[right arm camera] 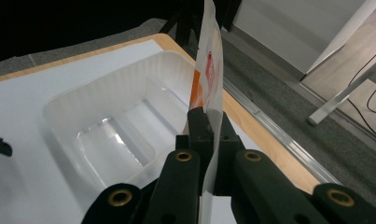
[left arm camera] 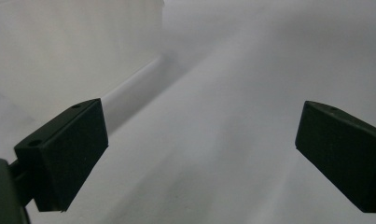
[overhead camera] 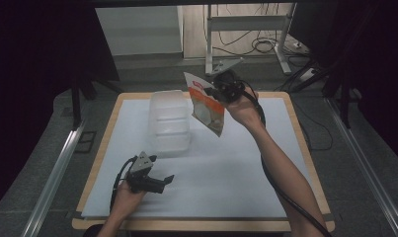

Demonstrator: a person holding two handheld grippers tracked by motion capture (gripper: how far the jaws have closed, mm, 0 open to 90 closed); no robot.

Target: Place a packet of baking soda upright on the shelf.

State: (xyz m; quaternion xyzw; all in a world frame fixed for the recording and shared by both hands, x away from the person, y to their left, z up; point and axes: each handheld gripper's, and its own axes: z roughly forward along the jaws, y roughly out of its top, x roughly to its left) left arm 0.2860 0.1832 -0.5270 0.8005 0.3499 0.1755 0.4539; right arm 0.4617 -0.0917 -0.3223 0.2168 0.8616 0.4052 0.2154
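The left gripper point(overhead camera: 159, 181) rests low at the near edge of the white table point(overhead camera: 226, 182), jaws spread wide with nothing between them. Farther off, the right gripper point(overhead camera: 214, 92) is clamped on a white-and-orange packet point(overhead camera: 206, 106) — held in the air, just right of the clear plastic tub point(overhead camera: 169, 123), which stands on the table's far half.

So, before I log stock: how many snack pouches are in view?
1. The pouch hangs clamped in the right gripper, above the table beside the clear plastic bin. More may lie hidden in the bin.
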